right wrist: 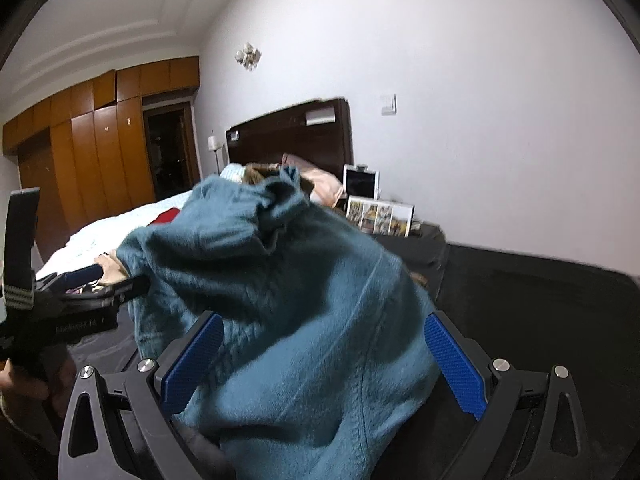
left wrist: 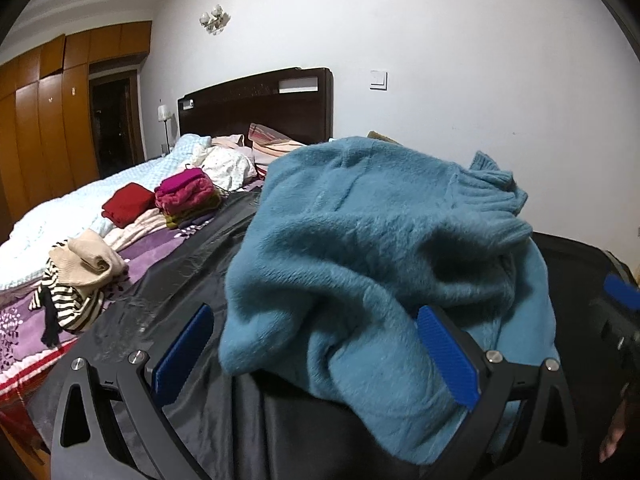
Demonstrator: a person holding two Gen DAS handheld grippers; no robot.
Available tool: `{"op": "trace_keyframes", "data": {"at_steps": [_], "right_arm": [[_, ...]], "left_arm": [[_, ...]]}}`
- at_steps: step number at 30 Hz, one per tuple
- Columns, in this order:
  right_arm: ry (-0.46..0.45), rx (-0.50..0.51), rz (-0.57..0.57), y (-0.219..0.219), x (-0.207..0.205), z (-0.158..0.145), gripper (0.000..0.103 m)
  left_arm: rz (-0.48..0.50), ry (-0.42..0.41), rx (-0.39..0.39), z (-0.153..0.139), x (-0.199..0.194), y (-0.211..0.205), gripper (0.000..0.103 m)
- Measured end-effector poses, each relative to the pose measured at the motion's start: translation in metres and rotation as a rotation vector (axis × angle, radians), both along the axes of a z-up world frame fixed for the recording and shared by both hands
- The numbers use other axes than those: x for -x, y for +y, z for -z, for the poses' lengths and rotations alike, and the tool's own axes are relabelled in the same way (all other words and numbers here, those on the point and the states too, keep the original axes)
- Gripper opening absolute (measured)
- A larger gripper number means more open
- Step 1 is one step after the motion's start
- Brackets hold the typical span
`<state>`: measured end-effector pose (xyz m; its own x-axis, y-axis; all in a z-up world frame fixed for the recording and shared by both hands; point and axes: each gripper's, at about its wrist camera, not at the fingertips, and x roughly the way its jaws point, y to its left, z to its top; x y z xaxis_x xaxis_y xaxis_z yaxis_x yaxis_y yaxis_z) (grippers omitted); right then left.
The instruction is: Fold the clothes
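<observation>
A fuzzy teal sweater (left wrist: 372,240) lies bunched on a black sheet (left wrist: 224,264) spread over the bed. My left gripper (left wrist: 316,312) is open, its blue pads wide apart, with a fold of the sweater between them and draped over the right finger (left wrist: 448,356). In the right wrist view the sweater (right wrist: 304,300) also fills the gap of my open right gripper (right wrist: 324,320), with its ribbed collar (right wrist: 280,200) pointing away. The left gripper (right wrist: 80,300), held by a hand, touches the sweater's left edge.
Folded piles sit on the bed to the left: a red garment (left wrist: 128,204), a magenta stack (left wrist: 186,192), and cream and striped clothes (left wrist: 80,276). A dark headboard (left wrist: 256,104) and a wooden wardrobe (left wrist: 44,128) stand behind. A tablet (right wrist: 360,184) and a picture box (right wrist: 380,216) stand by the wall.
</observation>
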<state>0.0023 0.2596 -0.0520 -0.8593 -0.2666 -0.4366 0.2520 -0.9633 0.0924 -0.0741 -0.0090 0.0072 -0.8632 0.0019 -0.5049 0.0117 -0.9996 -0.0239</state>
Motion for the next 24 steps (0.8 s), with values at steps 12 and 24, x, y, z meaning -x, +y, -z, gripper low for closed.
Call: {"op": "trace_keyframes", "data": {"at_steps": [12,24], "right_arm": [[-0.11,0.017,0.052,0.039,0.055,0.014,0.102],[0.064,-0.007,0.113,0.022,0.063,-0.001,0.102]], "left_arm": [[0.002,-0.038,-0.056,0.031,0.023,0.002,0.102],[-0.047,0.021,-0.004,0.035,0.017,0.007,0.102]]}}
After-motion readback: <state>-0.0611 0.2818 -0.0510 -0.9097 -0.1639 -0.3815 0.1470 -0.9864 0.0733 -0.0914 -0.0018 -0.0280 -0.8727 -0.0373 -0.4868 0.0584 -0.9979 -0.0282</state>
